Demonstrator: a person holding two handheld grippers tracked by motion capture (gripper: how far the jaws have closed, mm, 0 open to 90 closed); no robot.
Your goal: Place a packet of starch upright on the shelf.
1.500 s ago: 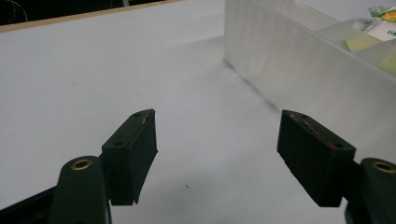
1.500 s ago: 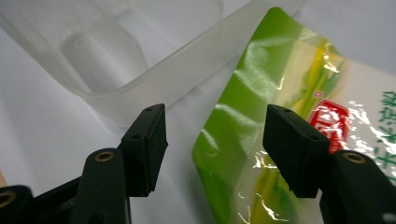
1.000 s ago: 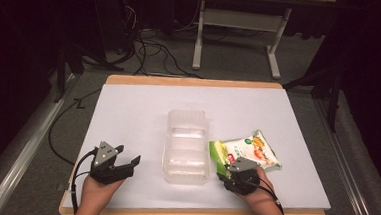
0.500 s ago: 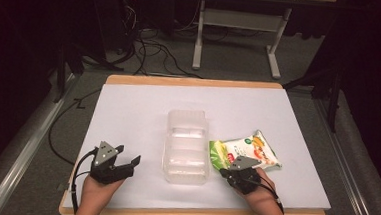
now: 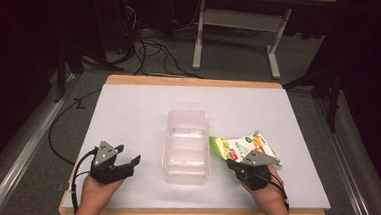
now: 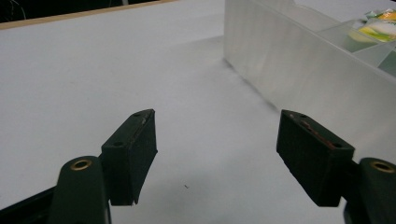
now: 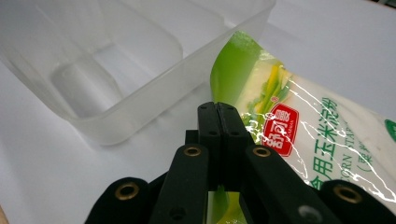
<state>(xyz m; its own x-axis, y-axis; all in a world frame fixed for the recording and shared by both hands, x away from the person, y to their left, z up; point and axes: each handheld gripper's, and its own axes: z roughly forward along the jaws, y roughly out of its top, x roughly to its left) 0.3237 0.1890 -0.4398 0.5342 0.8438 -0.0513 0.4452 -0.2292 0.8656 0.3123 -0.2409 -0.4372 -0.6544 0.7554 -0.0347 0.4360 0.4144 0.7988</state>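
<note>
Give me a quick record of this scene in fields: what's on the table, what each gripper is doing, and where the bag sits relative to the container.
surface: white table with a wooden edge
container: clear plastic container, empty, at the table's middle
bag: green and white corn starch bag, right of the container, its green end at the container's wall
right gripper: jaws shut on the bag's edge
left gripper: jaws wide open, nothing between them, on the table left of the container
bag in container: not yet
</note>
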